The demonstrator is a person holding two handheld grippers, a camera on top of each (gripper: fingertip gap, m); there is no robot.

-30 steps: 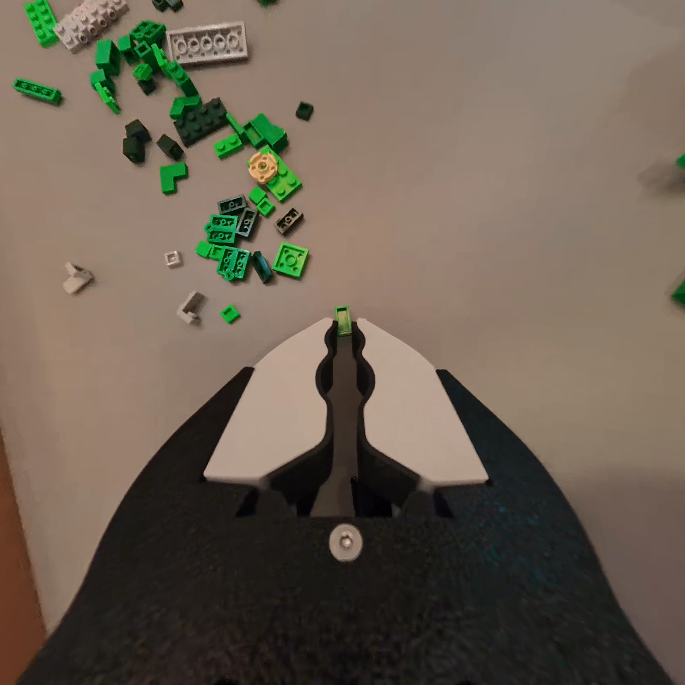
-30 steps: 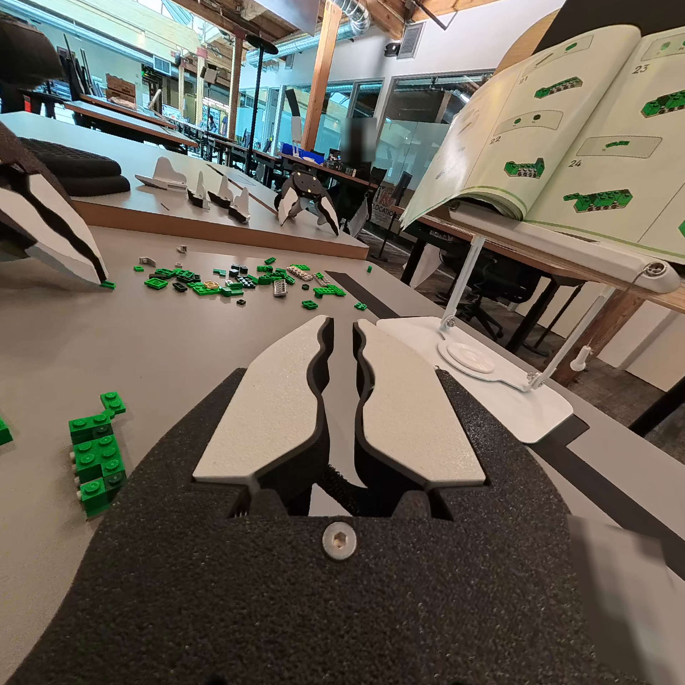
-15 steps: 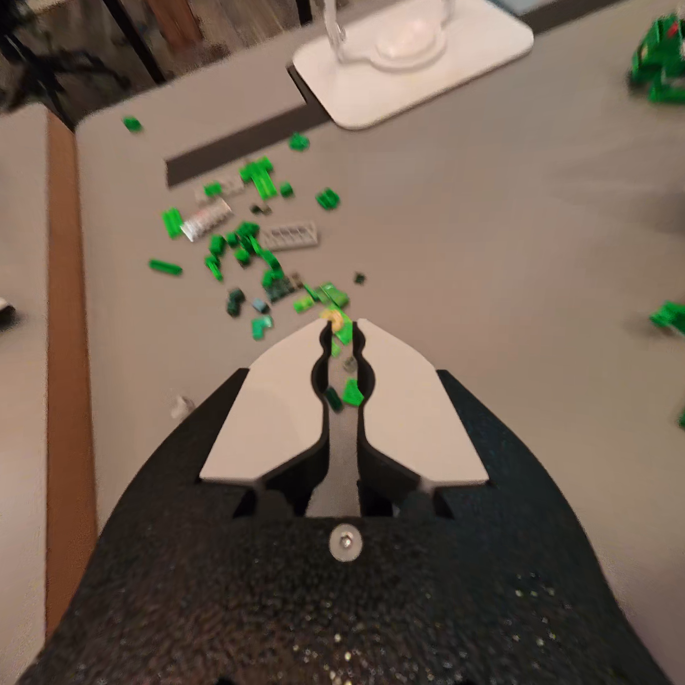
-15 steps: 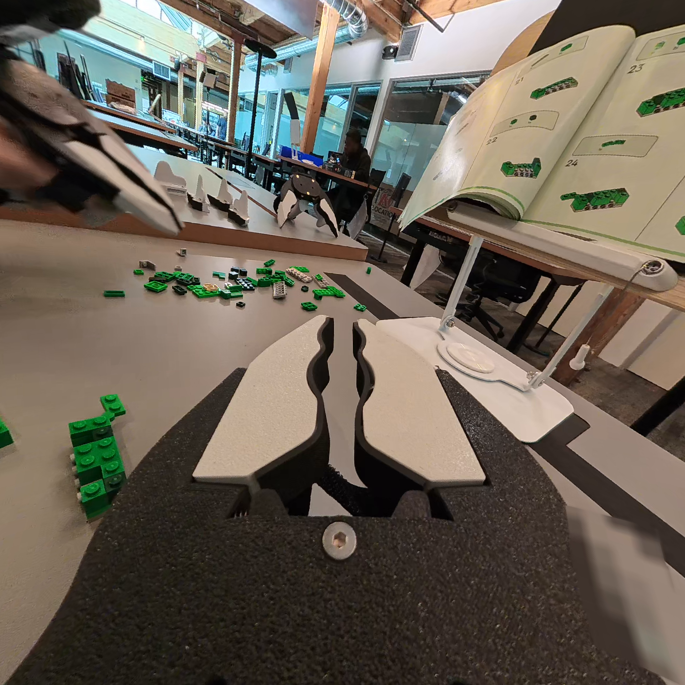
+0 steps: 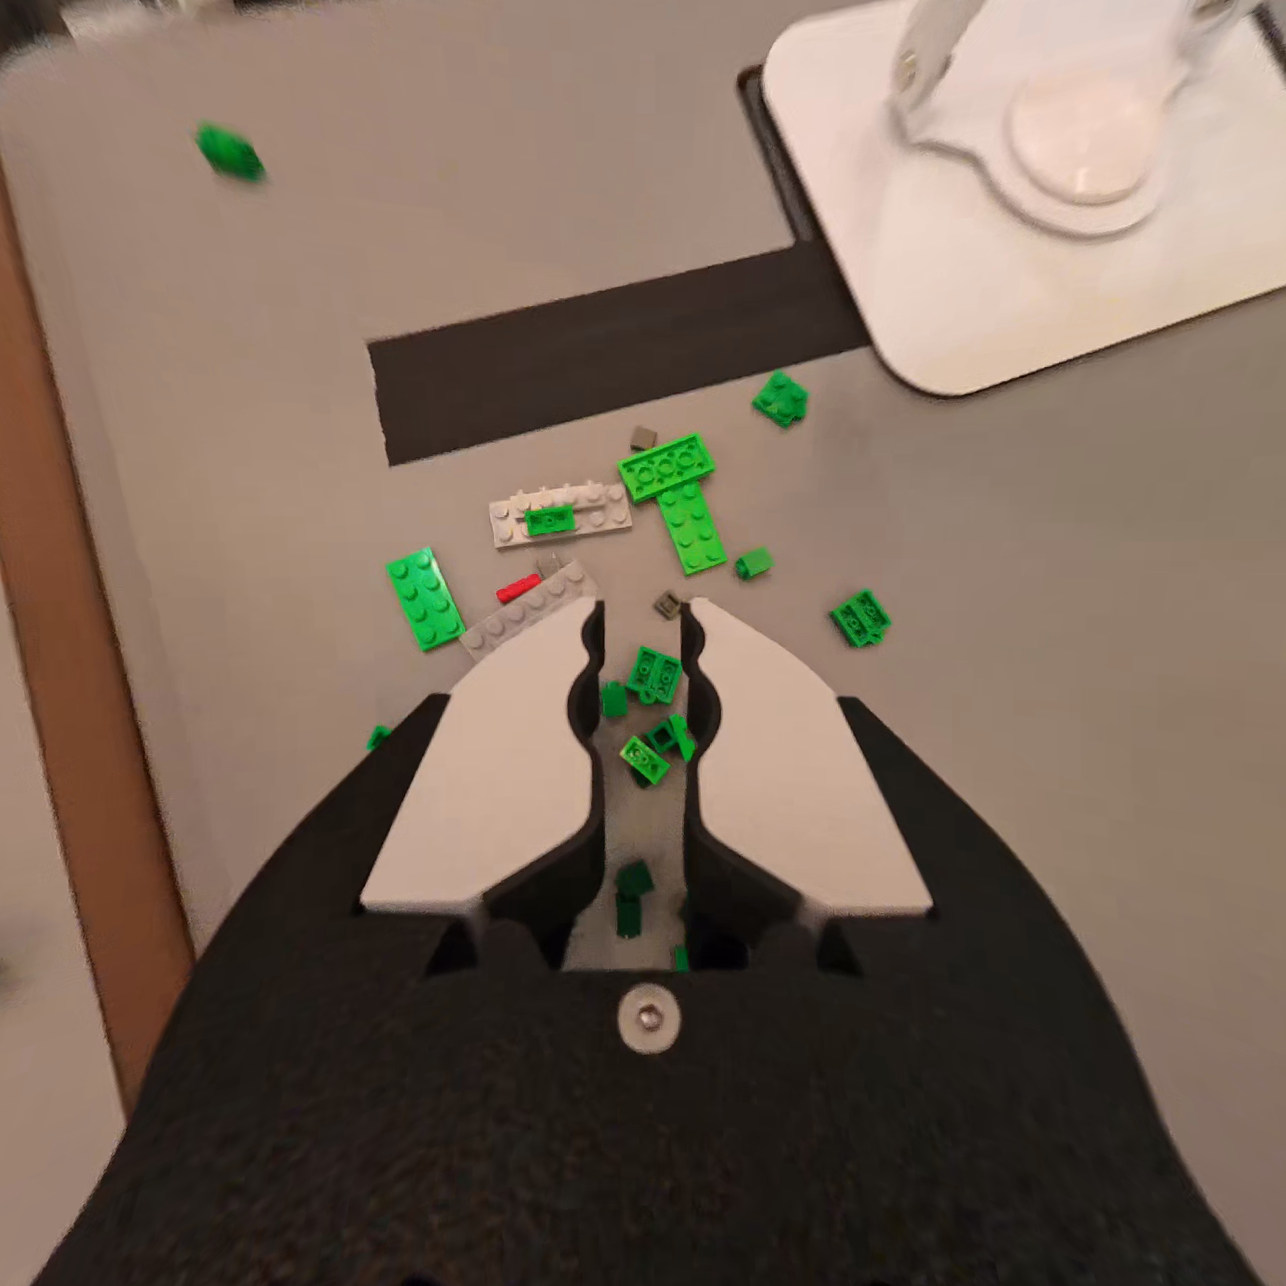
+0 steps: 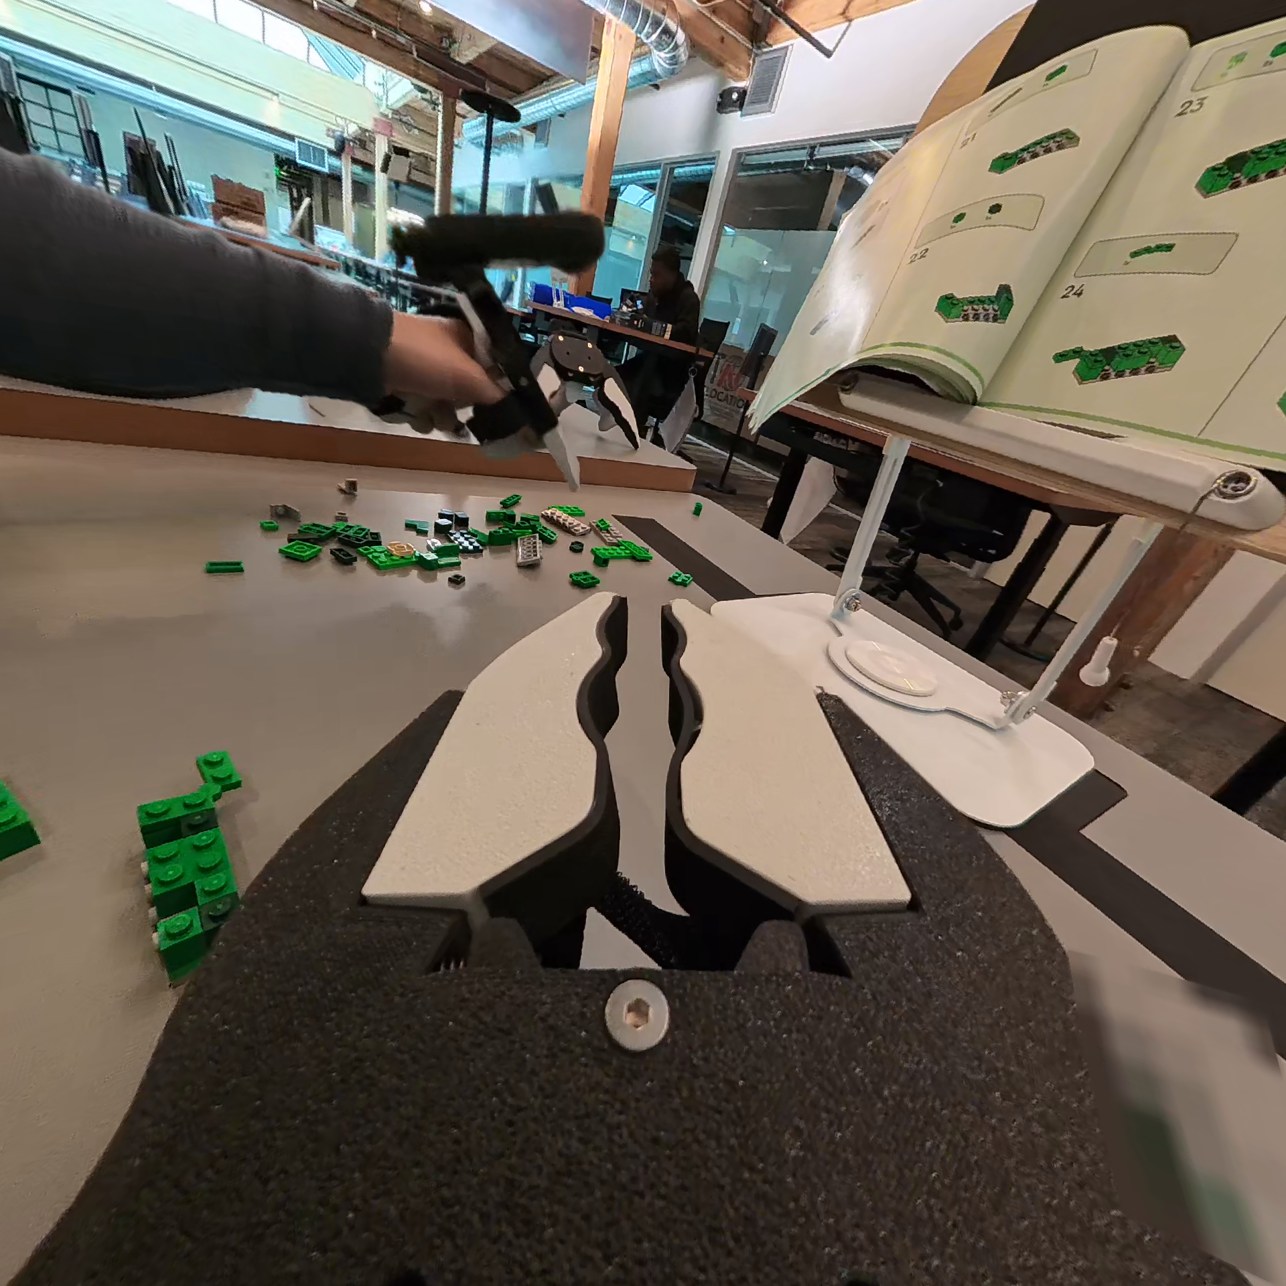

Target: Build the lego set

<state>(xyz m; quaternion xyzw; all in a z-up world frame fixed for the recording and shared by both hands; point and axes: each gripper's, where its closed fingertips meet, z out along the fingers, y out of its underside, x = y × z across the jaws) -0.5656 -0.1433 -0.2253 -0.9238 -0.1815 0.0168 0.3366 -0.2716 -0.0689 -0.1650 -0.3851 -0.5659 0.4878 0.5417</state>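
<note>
My left gripper (image 5: pixel 640 609) is open and empty. It hovers over loose Lego pieces on the grey table: a small green plate (image 5: pixel 653 673) shows between its jaws, a green plate (image 5: pixel 423 598) lies left and a grey plate (image 5: pixel 557 518) lies ahead. The right wrist view shows this gripper (image 6: pixel 565 467) held in a hand above the far end of the scattered pile (image 6: pixel 452 543). My right gripper (image 6: pixel 644 602) is low over the table with its jaws a narrow gap apart and nothing between them. A partly built green assembly (image 6: pixel 188 856) lies to its left.
An open instruction book (image 6: pixel 1044 229) rests on a white stand (image 6: pixel 974 751), whose base (image 5: pixel 1044 243) is ahead right of the pile. A black strip (image 5: pixel 591 362) crosses the table. A wooden table edge (image 5: pixel 69 626) runs along the left. A single green piece (image 6: pixel 224 566) lies apart. There is about 30 cm between the tips of the two grippers.
My left gripper let go of the small green piece it held, rose, moved toward the far end of the pile and opened. My right gripper has not moved.
</note>
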